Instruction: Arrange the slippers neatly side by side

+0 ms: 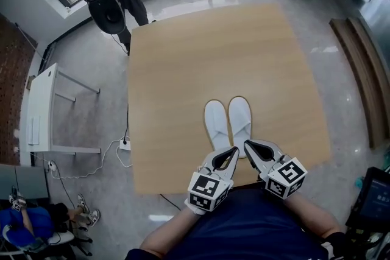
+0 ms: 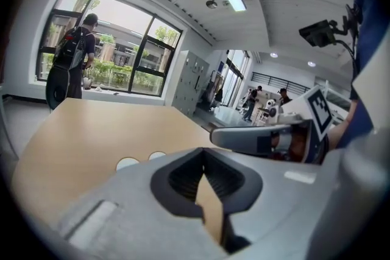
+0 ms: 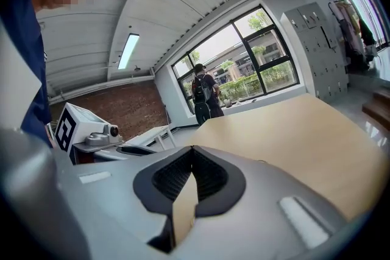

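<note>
Dark navy short-sleeved top (image 1: pixel 250 229) at 6 o'clock, left gripper (image 1: pixel 234 150) and right gripper (image 1: pixel 247 145) in pale grey shells, black ribbed jaw linings, white marker cube (image 1: pixel 208 190) with black squares on each

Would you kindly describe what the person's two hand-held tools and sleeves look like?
The left tool and right tool are light grey plastic shells, each with black ribbed lining around a teardrop-shaped opening. A white cube with black square markers sits on each, left and right. The person wears a dark navy short-sleeved top.
</note>
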A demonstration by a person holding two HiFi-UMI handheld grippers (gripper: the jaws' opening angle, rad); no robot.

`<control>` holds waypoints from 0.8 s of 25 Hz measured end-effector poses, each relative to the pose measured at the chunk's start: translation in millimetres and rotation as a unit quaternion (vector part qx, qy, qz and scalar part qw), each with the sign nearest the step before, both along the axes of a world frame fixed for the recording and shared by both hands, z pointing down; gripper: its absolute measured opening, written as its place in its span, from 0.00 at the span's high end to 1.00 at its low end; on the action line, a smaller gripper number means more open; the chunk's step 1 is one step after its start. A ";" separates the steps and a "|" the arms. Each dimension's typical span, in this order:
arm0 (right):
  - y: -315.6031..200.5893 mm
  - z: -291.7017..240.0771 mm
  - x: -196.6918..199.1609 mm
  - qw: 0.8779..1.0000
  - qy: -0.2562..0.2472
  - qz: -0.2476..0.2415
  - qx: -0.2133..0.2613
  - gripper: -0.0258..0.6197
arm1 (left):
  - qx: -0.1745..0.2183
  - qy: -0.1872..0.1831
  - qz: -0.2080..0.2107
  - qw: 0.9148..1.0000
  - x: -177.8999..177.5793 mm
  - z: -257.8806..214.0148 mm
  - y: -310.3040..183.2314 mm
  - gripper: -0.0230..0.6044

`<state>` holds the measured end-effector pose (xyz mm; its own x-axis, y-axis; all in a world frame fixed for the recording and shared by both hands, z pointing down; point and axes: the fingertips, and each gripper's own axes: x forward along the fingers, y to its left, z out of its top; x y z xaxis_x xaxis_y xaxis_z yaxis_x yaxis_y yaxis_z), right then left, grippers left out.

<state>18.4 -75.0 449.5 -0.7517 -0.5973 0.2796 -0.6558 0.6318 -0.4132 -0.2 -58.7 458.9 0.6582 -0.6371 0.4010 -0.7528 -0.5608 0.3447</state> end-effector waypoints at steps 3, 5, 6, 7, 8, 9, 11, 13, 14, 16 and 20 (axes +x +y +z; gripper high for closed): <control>1.0 2.4 3.0 1.000 0.003 0.003 -0.003 0.94 | -0.002 -0.006 0.001 1.000 -1.0 9.7 0.6 0.96; 1.7 3.3 3.8 1.000 0.004 0.005 -0.004 0.94 | -0.005 -0.007 -0.002 1.000 -2.4 12.0 1.2 0.96; 2.0 3.4 3.6 1.000 0.004 0.005 -0.004 0.94 | -0.008 -0.004 -0.001 1.000 -1.6 10.2 2.0 0.96; 2.2 3.4 3.1 1.000 0.004 0.004 -0.005 0.94 | -0.011 -0.002 0.001 1.000 -0.5 7.9 2.8 0.96; 2.1 3.4 2.7 1.000 0.004 0.004 -0.005 0.94 | -0.012 -0.001 0.003 1.000 0.0 6.1 3.2 0.96; 1.7 3.3 2.2 1.000 0.004 0.004 -0.005 0.94 | -0.012 0.000 0.003 1.000 -0.2 5.2 3.1 0.96; 0.9 3.3 1.1 1.000 0.004 0.004 -0.005 0.94 | -0.012 0.000 0.002 1.000 -1.2 4.9 2.7 0.96; 1.4 3.7 0.7 1.000 0.003 0.004 -0.006 0.94 | -0.013 0.000 0.000 1.000 -1.8 5.2 3.2 0.96; 1.8 4.0 0.6 1.000 0.004 0.004 -0.006 0.94 | -0.014 0.000 0.000 1.000 -1.9 5.2 3.5 0.96; 2.1 4.7 0.6 1.000 0.004 0.003 -0.008 0.94 | -0.016 0.001 -0.001 1.000 -2.2 5.9 3.7 0.96; 5.3 7.2 -1.1 1.000 0.000 0.004 -0.015 0.94 | -0.019 -0.001 -0.001 1.000 -4.5 8.3 7.5 0.96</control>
<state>17.3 -69.7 456.7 -0.7471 -0.5946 0.2972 -0.6606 0.6141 -0.4319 -4.7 -51.2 467.2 0.6563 -0.6225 0.4264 -0.7545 -0.5461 0.3641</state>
